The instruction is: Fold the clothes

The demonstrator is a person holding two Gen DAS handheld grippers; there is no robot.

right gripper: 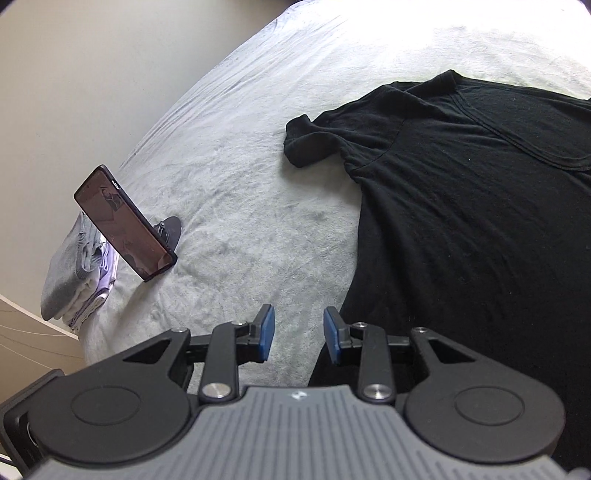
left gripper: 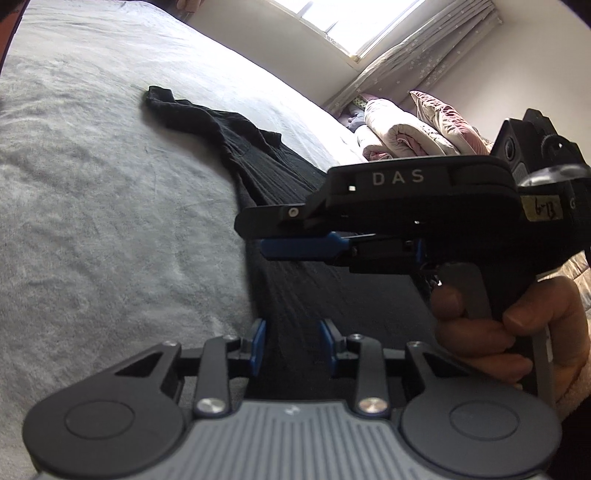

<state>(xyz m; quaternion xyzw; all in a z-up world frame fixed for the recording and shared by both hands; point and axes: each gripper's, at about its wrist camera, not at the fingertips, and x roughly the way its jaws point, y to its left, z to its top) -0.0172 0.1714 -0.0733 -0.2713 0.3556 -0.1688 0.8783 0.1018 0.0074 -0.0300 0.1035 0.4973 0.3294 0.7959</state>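
The left gripper (left gripper: 293,341) has its blue pads (left gripper: 259,341) parted by a moderate gap with nothing between them — it hangs over the black shirt (left gripper: 258,173), whose dark cloth fills the space below the pads. Whether the pads touch the cloth cannot be told. At 3 o'clock in the left wrist view the right gripper (left gripper: 258,232) shows side-on, gripped by a hand (left gripper: 513,332); from this angle its opening is hard to judge.

In the right wrist view the right gripper (right gripper: 299,336) shows its own pads (right gripper: 267,332) apart by a similar moderate gap, empty. It sits right at the shirt's (right gripper: 461,221) left edge: one pad over the bed (right gripper: 221,166), the other over the cloth.

The shirt lies spread flat on the grey bed cover, its neckline toward 2 o'clock and one short sleeve bunched toward 11 o'clock. In the left wrist view it runs as a long strip away toward 11 o'clock.

At 9 o'clock of the right wrist view a phone (right gripper: 123,223) leans tilted on a stand, and just beside it a stack (right gripper: 77,273) of folded grey and pale clothes sits at the bed's edge. In the left wrist view, rolled quilts (left gripper: 402,136) lie at 2 o'clock under a window (left gripper: 354,22) with a curtain (left gripper: 424,59).
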